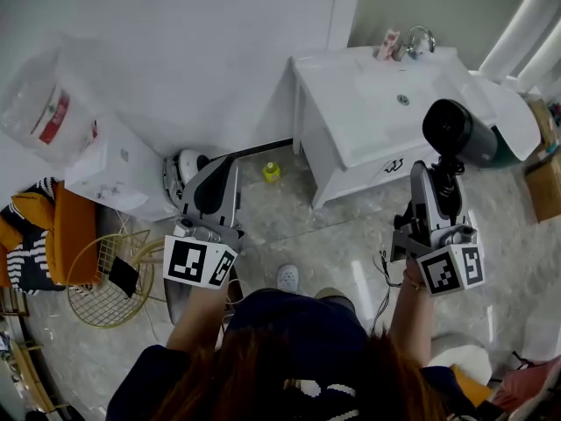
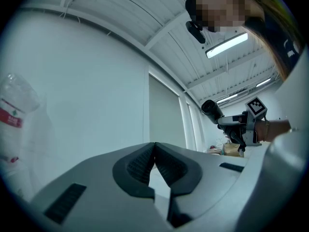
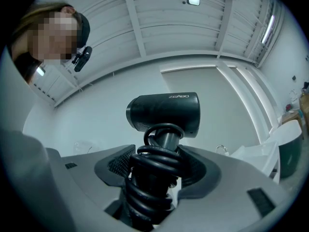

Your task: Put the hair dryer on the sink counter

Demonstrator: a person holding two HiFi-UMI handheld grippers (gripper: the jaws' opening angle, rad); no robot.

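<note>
Black hair dryer (image 1: 459,132) clamped in right tool (image 1: 436,175) (cord (image 3: 155,164) coiled round it) beside the worktop (image 1: 337,112) edge; left tool (image 2: 154,149) closed, empty.

The hair dryer (image 3: 164,111) is matt black plastic; the sink counter (image 1: 337,90) is smooth, glossy white; the floor (image 1: 289,226) is polished tile.

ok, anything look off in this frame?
Mainly the grip: the right gripper clamps the hair dryer over its cord, coiled round the handle, so the pads sit on cable, not bare handle. A small yellow item lies on the floor by the sink cabinet. Nothing looks spilled.
</note>
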